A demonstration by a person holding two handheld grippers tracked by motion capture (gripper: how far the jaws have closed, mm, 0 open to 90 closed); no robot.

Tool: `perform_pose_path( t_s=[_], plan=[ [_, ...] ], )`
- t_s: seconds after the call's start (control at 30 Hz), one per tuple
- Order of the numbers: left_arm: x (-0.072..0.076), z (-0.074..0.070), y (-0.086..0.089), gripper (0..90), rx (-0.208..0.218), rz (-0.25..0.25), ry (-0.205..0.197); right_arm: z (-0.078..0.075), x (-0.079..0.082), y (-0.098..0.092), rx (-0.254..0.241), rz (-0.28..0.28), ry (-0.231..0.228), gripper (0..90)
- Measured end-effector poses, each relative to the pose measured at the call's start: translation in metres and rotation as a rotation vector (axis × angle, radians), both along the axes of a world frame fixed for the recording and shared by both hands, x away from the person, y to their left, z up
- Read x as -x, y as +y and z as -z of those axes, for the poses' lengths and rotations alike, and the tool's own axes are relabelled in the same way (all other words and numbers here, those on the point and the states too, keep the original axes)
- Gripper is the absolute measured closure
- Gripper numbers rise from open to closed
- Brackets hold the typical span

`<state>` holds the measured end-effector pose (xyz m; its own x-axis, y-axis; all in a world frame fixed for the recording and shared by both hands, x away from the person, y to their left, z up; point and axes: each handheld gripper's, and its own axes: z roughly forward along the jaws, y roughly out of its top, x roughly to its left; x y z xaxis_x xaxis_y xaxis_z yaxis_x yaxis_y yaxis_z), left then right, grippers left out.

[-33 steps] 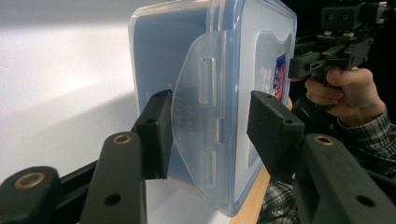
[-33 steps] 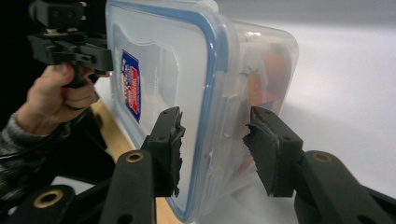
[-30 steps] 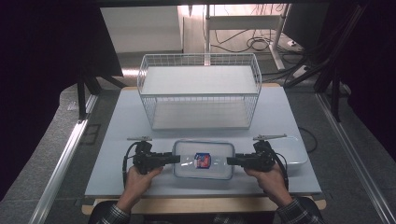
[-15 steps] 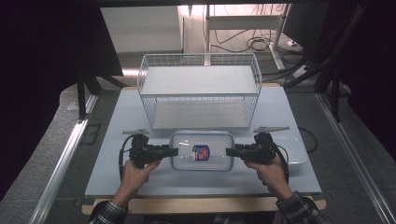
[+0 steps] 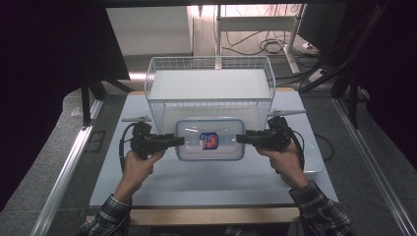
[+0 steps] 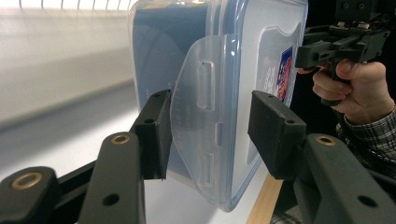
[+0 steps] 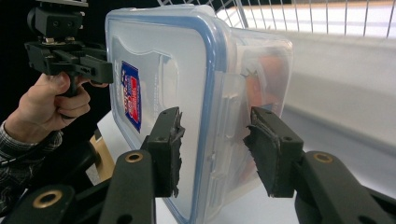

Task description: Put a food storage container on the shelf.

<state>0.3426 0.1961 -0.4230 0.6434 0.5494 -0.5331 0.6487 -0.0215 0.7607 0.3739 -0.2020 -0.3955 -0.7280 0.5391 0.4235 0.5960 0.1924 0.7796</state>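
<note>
The person is gripping a clear lidded food container [image 5: 210, 139] by its two short ends, just in front of the white wire basket [image 5: 210, 83]. The left gripper [image 5: 176, 141] is clamping one side latch, and the right gripper [image 5: 242, 138] is clamping the opposite latch.
</note>
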Motion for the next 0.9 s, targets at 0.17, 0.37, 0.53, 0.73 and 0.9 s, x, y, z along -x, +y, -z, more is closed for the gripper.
perform_pose_path(
  t_s=[0.17,0.37,0.53,0.73,0.9],
  plan=[
    [-0.011,-0.016,0.001,50.5,0.01,-0.004,-0.011,-0.018,-0.009,0.001,-0.006,0.006,-0.021,55.0],
    [-0.027,-0.035,0.004,50.4,0.024,-0.006,-0.021,-0.039,-0.021,0.004,-0.017,0.024,-0.048,55.0],
    [-0.042,-0.053,0.007,50.2,0.023,-0.009,-0.033,-0.057,-0.034,0.007,-0.026,0.031,-0.065,55.1],
    [-0.058,-0.063,0.009,50.2,0.02,-0.007,-0.036,-0.066,-0.049,0.009,-0.028,0.035,-0.064,55.1],
    [-0.069,-0.073,0.011,50.2,0.027,-0.011,-0.038,-0.075,-0.059,0.011,-0.028,0.041,-0.068,55.1]
  ],
)
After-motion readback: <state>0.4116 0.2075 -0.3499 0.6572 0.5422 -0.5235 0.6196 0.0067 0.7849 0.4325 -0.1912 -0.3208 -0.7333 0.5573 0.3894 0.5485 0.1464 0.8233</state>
